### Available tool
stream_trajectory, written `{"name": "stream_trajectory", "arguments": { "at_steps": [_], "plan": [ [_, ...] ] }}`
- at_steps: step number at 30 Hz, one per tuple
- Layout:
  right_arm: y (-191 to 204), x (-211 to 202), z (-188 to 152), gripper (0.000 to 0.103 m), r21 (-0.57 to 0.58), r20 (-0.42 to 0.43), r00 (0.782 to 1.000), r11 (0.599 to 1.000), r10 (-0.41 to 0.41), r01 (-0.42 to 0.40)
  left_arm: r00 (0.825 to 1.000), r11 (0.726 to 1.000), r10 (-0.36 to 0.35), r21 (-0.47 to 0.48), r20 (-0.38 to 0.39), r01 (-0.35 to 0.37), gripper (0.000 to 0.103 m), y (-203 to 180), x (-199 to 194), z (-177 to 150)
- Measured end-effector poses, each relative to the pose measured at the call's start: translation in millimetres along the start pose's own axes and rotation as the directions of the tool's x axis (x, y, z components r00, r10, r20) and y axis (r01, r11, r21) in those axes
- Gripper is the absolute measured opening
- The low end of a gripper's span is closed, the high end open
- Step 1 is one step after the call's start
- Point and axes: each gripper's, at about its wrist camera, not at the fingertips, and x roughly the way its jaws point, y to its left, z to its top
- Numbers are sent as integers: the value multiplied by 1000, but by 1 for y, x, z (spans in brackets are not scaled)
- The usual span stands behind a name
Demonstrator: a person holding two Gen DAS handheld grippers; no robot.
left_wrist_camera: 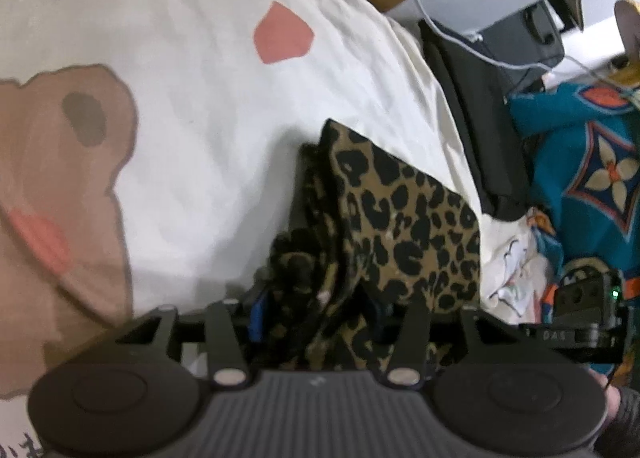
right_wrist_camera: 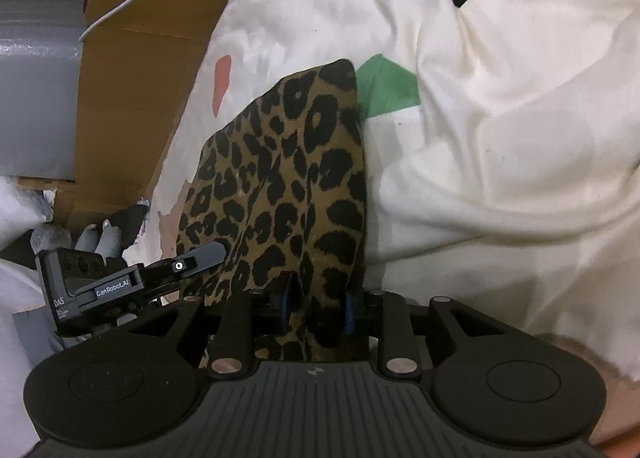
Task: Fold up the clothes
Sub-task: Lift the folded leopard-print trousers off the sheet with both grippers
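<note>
A leopard-print garment lies folded in layers on white bedding with a brown bear print. Its near end is bunched between the blue pads of my left gripper, which is shut on it. In the right wrist view the same garment rises to a point over the white cloth. My right gripper is shut on its lower edge. One finger of the left gripper lies on the garment's left edge. The right gripper's body shows at the right of the left wrist view.
A black garment and a teal patterned cloth lie right of the bedding. Brown cardboard and a grey container stand to the left. A white cable runs across the back.
</note>
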Motion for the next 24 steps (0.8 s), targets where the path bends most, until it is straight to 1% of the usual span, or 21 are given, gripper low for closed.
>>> {"name": "stream_trajectory", "arguments": {
  "at_steps": [1, 2, 3, 5, 7, 10, 12, 18, 24],
  "plan": [
    [1, 1, -1, 21, -5, 8, 1000, 1000, 4, -4, 1000, 1000, -1, 7, 4, 1, 41, -1, 0, 0],
    [2, 2, -2, 12, -8, 15, 1000, 1000, 8, -8, 1000, 1000, -2, 13, 8, 1, 36, -3, 0, 0],
    [3, 2, -2, 9, -11, 20, 1000, 1000, 13, -13, 1000, 1000, 3, 18, 17, -3, 32, -5, -1, -1],
    [9, 1, 0, 7, -28, 11, 1000, 1000, 2, -2, 999, 1000, 11, 26, 34, -12, 29, -8, -3, -3],
    [16, -3, 2, 6, -57, 3, 1000, 998, -12, 12, 998, 998, 29, 48, 63, -32, 26, -16, -7, -7],
    [30, -16, 2, 6, -126, 21, 1000, 992, -18, 21, 990, 992, 68, 97, 126, -80, 25, -36, -16, -15],
    [38, -25, 1, 6, -159, 44, 999, 987, -16, 23, 987, 994, 57, 83, 150, -70, 24, -43, -22, -18],
    [47, -41, -8, 5, -182, 135, 991, 983, -9, 34, 969, 989, 88, 98, 230, -113, 24, -70, -42, -28],
    [59, -61, -9, 5, -217, 191, 981, 975, -11, 54, 950, 988, 87, 98, 300, -121, 24, -93, -58, -33]
  ]
}}
